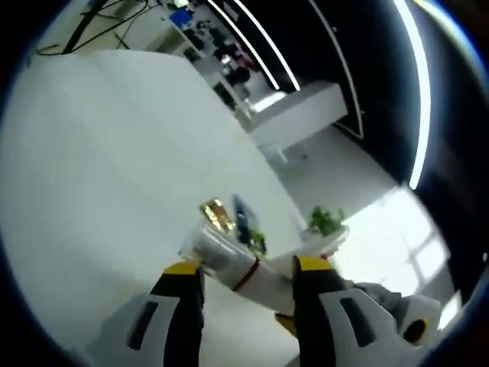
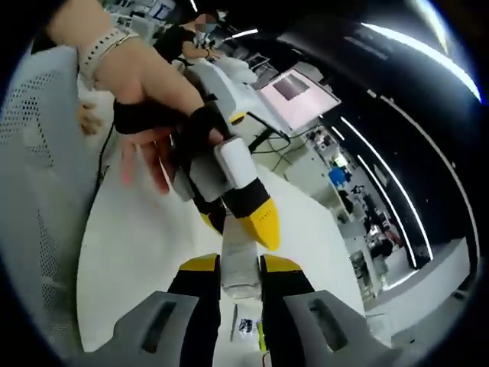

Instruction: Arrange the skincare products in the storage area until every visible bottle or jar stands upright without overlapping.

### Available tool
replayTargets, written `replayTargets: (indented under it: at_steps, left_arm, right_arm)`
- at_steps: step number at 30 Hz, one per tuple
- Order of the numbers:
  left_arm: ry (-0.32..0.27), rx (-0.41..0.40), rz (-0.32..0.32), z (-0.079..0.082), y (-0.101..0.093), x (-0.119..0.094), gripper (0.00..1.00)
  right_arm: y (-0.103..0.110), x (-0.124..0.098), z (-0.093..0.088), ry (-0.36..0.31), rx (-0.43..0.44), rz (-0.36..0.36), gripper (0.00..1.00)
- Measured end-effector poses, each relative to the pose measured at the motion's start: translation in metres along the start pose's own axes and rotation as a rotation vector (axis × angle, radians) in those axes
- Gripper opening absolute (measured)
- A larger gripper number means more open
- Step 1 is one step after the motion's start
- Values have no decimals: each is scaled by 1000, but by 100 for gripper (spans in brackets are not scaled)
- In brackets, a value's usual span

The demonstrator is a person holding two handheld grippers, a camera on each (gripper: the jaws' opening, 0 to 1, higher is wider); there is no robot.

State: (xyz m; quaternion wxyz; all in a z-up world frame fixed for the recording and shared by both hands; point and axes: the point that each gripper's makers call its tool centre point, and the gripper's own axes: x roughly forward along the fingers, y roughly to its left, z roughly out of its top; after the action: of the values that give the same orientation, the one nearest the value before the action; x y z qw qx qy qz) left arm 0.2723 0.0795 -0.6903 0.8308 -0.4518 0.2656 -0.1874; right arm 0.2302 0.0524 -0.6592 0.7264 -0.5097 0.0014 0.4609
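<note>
Pinching a translucent white plastic bottle with a red neck band (image 1: 243, 269) between both grippers | left gripper (image 1: 248, 281) fingers clamp its neck end | right gripper (image 2: 240, 277) fingers squeeze its base | likely light, slick, rigid; grip mid-body.

Lab or office, white tables (image 1: 114, 153), monitor (image 2: 298, 92), ceiling light strips (image 1: 412, 84)

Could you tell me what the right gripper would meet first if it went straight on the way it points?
Likely the left gripper, just beyond the clear plastic bottle it holds; depth is unclear.
</note>
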Motion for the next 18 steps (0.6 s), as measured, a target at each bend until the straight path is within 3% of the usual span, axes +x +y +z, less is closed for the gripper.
replayTargets:
  at_steps: [1, 4, 5, 6, 7, 8, 9, 10, 12, 14, 16, 18]
  left_arm:
    - [3, -30, 2, -2, -2, 2, 37]
    - [7, -84, 19, -1, 2, 6, 27]
    - [31, -93, 22, -9, -1, 7, 19]
    - [34, -45, 1, -10, -4, 8, 0]
    - [19, 6, -3, -6, -7, 12, 0]
    - [39, -29, 43, -8, -3, 13, 0]
    - [70, -47, -11, -7, -3, 17, 0]
    - [67, -59, 6, -3, 4, 20, 0]
    - [87, -41, 42, -28, -9, 20, 0]
    - [90, -36, 39, -24, 5, 22, 0]
    - [122, -62, 18, -27, 8, 22, 0]
    - [129, -3, 27, -41, 3, 21, 0]
  right_arm:
    - [0, 0, 1, 9, -47, -6, 19]
    - [3, -1, 8, -11, -78, -13, 19]
    - [4, -1, 9, -12, -91, -14, 19]
    - [4, -1, 10, -16, -94, -11, 18]
    - [12, 2, 10, -21, -55, 29, 17]
    - [12, 2, 9, -19, -69, 17, 5]
    - [8, 1, 11, -25, -124, -11, 1]
    - [1, 11, -3, -6, -84, 7, 1]
    - [6, 12, 0, -44, 26, 60, 1]
    - [2, 10, -9, 5, -26, 40, 1]
    - [10, 7, -26, 52, 36, 72, 1]
    - [11, 2, -38, 78, 55, 71, 1]
